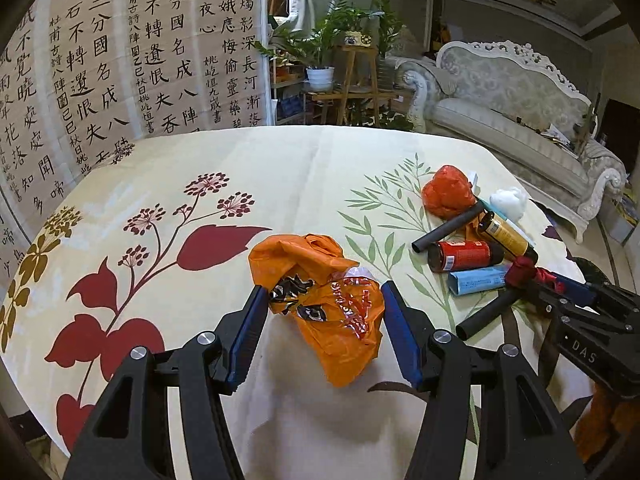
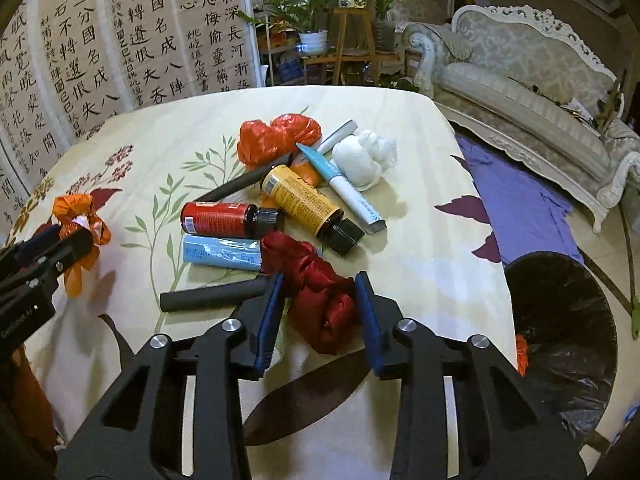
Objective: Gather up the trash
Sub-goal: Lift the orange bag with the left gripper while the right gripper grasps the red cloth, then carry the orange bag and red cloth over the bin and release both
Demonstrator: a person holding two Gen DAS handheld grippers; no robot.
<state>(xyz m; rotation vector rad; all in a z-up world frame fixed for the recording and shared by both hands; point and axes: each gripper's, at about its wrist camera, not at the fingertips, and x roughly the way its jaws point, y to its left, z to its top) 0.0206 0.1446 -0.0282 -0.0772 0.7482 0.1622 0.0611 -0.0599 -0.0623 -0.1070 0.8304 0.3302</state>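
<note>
The orange bag (image 1: 320,300) lies near the table's (image 1: 280,160) front edge, between the left gripper's (image 1: 324,308) fingers, which squeeze it. Toward the right edge, the right gripper (image 2: 320,300) pinches a red bag (image 2: 316,292) beside bottles (image 2: 304,200) and tubes (image 2: 212,298).

Between our left jaws we see a crumpled orange plastic bag (image 1: 320,304) with red and black print, lying on the bench, its sides just at the pads. Between our right jaws sits a dark red crumpled bag (image 2: 320,292), bunched and twisted, both pads against it. Beyond the right jaws lie a light blue packet (image 2: 220,254), a red bottle (image 2: 228,219) and a yellow bottle (image 2: 308,204) on their sides, two black tubes, a red-orange bag (image 2: 276,140) and a white wad (image 2: 364,156).
</note>
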